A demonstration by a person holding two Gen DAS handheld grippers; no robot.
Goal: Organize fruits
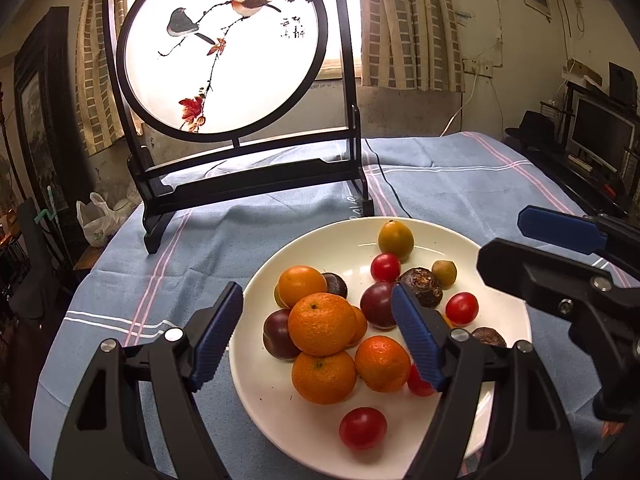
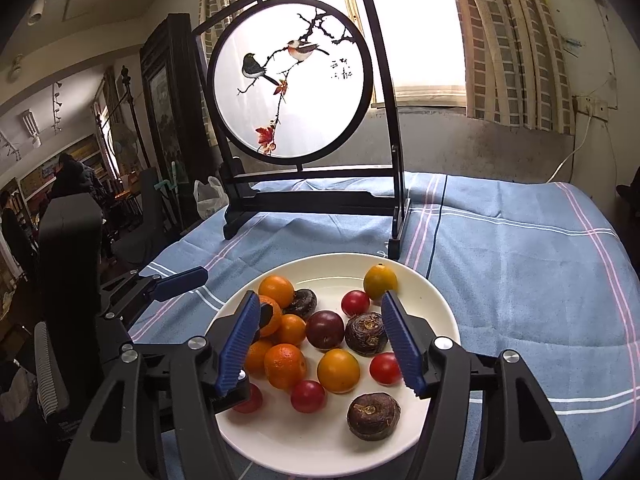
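Note:
A white plate (image 1: 304, 436) on the blue tablecloth holds a pile of oranges (image 1: 322, 323), dark plums (image 1: 378, 304), red cherry tomatoes (image 1: 363, 427), brown water chestnuts (image 1: 424, 286) and small yellow fruits (image 1: 395, 239). My left gripper (image 1: 316, 340) is open and empty, its jaws standing either side of the orange pile just above it. My right gripper (image 2: 322, 344) is open and empty over the plate (image 2: 300, 440), with a plum (image 2: 325, 329), a water chestnut (image 2: 366, 333) and a yellow fruit (image 2: 338, 370) between its jaws. The right gripper also shows in the left wrist view (image 1: 560, 248).
A black wooden stand with a round bird painting (image 1: 224, 44) stands at the back of the table, close behind the plate. A black cable (image 1: 390, 188) runs across the cloth. A white plastic bag (image 1: 96, 220) sits off the table's left edge. A monitor (image 1: 600, 132) stands at far right.

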